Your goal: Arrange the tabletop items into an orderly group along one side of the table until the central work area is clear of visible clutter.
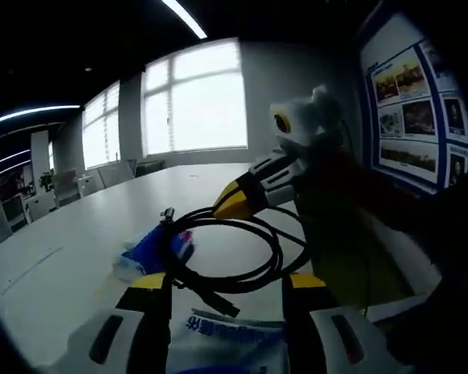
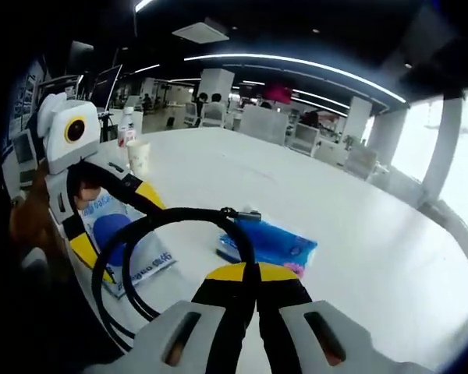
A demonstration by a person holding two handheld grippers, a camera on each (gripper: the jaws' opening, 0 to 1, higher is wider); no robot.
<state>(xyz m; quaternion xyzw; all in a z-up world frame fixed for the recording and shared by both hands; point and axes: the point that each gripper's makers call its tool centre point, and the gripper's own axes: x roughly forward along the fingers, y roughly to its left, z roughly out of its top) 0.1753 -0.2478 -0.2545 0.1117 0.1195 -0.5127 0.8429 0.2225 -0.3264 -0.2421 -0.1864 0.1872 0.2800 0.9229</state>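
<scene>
Right gripper (image 2: pixel 245 284): jaws together, clamped on the black cable (image 2: pixel 179 222) where the loop crosses the yellow tips. In the left gripper view it reaches in from the right, yellow tips at the loop's far side (image 1: pixel 238 200).

Left gripper (image 1: pixel 226 300): jaws apart, holding nothing. It hovers low over the blue-and-white printed bag (image 1: pixel 226 336).

Cable: one coil, part lifted off the white table (image 2: pixel 374 234) by the right gripper. In the left gripper view the loop lies just ahead of the open jaws, its plug end (image 1: pixel 218 302) pointing back between them.

Key relation: the loop's long axis runs from the right gripper's hold towards the left gripper. The right gripper has it; the left is the free one and nearest the slack end.

Blue packet (image 2: pixel 271 244): flat on the table just beyond the loop, touching or partly under it; which cannot be told.

Printed bag, right gripper view (image 2: pixel 129 249): lies under the loop's left side, near the table edge.

Paper cup (image 2: pixel 140 158): upright, well apart, farther along that same side.

Open room: broad bare tabletop ahead and to the right in the right gripper view.

Edges: near edge is close below both grippers.

Judgement: the cable would best go towards the cup side; a dragging loop could snag the packet or bag.
</scene>
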